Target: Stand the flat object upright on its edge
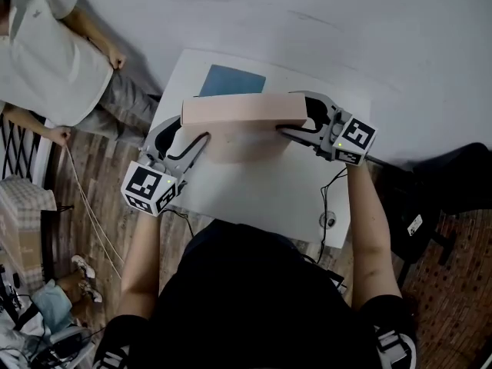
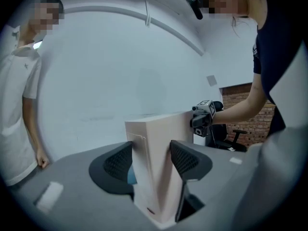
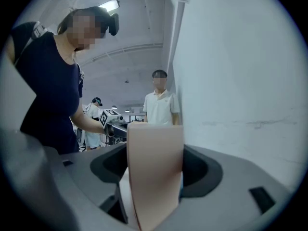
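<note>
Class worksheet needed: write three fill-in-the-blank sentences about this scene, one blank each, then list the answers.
1. The left gripper and the right gripper each clamp one ___ of the pink box.
2. The flat sheet lying on the table beyond the box is coloured ___.
3. The table top is ___.
Missing words: end; blue; white.

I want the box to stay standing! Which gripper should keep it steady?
Probably left. The left gripper presses its pads on both faces of the upright box, so it could steady it. Whether the right gripper presses is unclear.
</note>
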A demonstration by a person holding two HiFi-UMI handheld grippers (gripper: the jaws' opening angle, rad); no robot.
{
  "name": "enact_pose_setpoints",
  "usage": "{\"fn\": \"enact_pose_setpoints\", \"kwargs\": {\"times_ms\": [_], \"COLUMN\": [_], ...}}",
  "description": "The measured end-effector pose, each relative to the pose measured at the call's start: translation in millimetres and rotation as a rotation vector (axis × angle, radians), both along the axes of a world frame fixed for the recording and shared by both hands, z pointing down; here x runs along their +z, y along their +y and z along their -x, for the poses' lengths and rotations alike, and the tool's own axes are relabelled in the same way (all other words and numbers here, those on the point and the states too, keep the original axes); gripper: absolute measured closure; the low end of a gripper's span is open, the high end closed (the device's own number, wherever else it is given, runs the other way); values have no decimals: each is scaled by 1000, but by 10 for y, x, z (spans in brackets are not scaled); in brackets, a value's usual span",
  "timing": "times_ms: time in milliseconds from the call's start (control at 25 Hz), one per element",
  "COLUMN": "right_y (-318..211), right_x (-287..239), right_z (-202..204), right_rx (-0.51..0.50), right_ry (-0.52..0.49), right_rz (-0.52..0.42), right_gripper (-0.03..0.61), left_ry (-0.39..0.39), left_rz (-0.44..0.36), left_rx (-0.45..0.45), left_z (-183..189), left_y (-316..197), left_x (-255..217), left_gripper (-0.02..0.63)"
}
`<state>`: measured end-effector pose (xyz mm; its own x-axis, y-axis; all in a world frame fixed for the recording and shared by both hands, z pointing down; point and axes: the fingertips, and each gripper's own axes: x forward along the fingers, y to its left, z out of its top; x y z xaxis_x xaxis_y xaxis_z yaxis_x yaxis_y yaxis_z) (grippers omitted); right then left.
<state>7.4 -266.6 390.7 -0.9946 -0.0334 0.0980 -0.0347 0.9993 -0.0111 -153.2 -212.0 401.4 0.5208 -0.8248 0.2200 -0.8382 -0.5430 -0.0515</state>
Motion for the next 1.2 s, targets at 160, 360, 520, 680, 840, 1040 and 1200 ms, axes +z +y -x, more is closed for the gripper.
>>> {"fn": "enact_pose_setpoints", "kwargs": {"times_ms": [160,360,520,680,840,1040,1200], "right_y": [48,17,31,54,66,33,-4], "right_x": [157,492,609,744,761,638,405], "right_z": [-106,-71,-78,-120,-132,-152,-166], "right_rx": [-36,-7,22,37,44,60,61], "right_ry": [49,124,145,177,179,132,79], "right_rz": [83,147,168,182,188,187,163], "right_gripper": [256,253,222,201,196,193,193], "left_ry": [24,9,-45,-6,8,74,88], "left_rz": [-5,33,102,142,141,110,66], "left_rx": [98,190,260,278,293,285,283], "left_z": [-115,-63,-111,-127,-148,-131,-142], "left_y": [8,-55,-29,-44,-73,-107,-136], "left_x": [69,199,458,606,620,478,295], "left_gripper": [335,279,234,207,163,155,152]}}
